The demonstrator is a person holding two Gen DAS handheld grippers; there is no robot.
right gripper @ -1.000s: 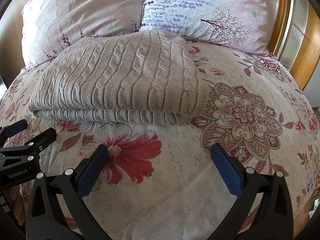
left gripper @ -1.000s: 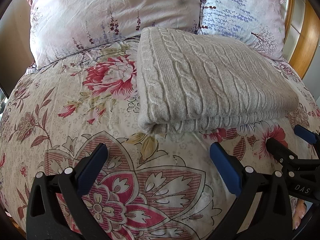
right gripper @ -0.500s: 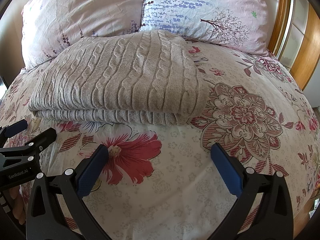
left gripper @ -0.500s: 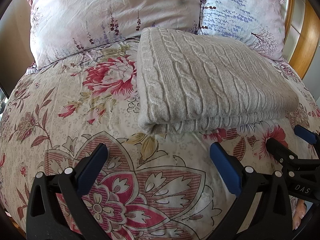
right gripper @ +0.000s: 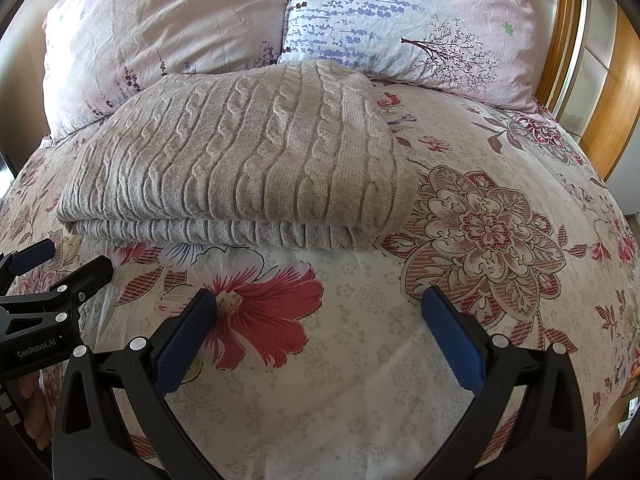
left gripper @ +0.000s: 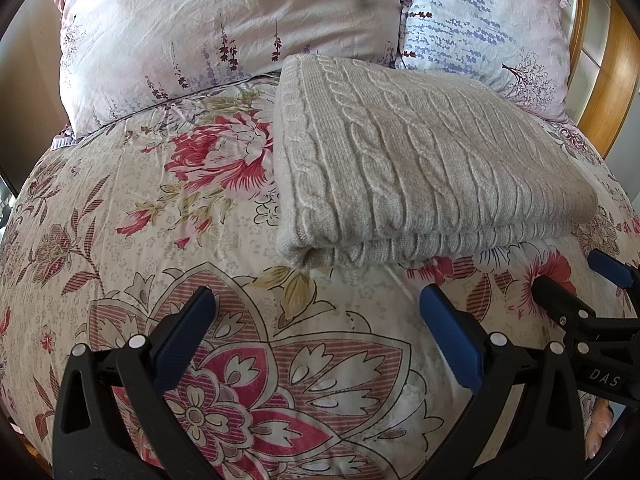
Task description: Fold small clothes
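Left wrist view takes in most of the bed [left gripper: 120, 264], its floral duvet running up to two pillows [left gripper: 224, 36] at the head edge and a wooden headboard [left gripper: 612, 80] at the far right corner. On the duvet, toward the head edge and touching the pillows, lies the cable-knit sweater [left gripper: 420, 168], grey-beige, already doubled into a thick rectangle with its layered edge facing the foot of the bed; the right wrist view shows the same bundle [right gripper: 240, 168] with a rounded fold on its right side. Nearer the foot edge the left hand-held gripper [left gripper: 316, 320] hovers above the duvet with its blue pads spread wide and nothing between them. The right hand-held gripper [right gripper: 320, 320] is just beside it, equally wide apart and empty, and each pokes into the edge of the other's view. To my eye the folding of this piece is done or nearly so, both tools standing off from it; the next move, if any, would be one more fold, taking hold of the layered near edge, or setting the bundle aside. Compared with the frames from a second ago, nothing has shifted: sweater, jaws and viewpoints all match.
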